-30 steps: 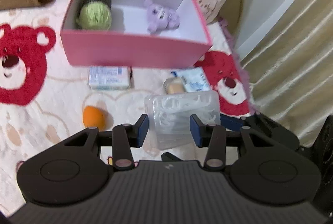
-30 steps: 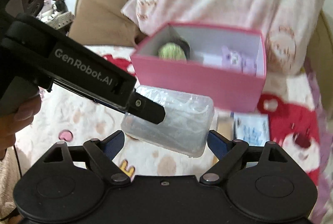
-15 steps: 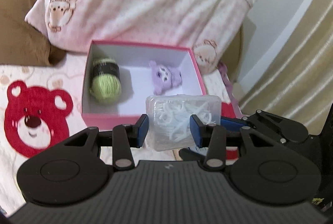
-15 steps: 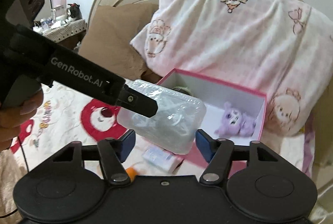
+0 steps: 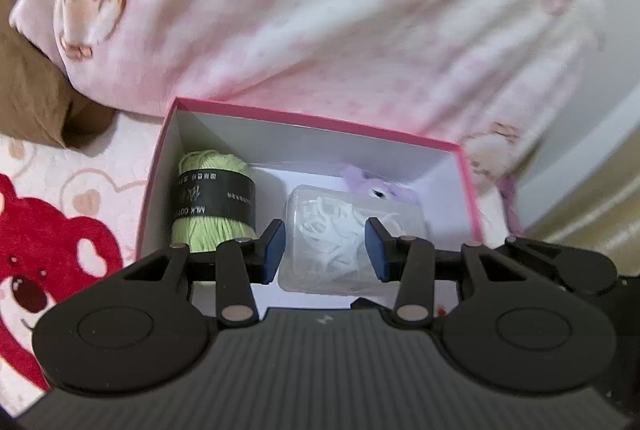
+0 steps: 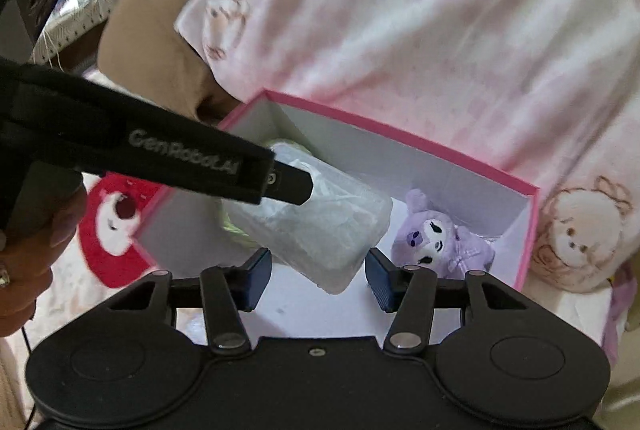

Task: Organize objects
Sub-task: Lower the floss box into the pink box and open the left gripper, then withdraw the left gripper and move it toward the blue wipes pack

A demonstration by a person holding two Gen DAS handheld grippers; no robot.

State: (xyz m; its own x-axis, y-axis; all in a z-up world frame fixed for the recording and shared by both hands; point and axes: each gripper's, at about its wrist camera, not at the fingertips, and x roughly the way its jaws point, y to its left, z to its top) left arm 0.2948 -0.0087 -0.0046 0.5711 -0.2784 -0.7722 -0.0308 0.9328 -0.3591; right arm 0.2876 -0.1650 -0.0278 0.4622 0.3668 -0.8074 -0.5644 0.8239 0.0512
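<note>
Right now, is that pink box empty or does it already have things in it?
Not empty. The open pink box holds green yarn and a purple plush.

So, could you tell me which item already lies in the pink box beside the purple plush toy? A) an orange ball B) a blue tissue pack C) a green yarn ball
C: the green yarn ball lies in the pink box, left of the purple plush toy.

pink box (image 5: pixel 466 174), green yarn (image 5: pixel 208 226), purple plush (image 6: pixel 440 234)
</note>
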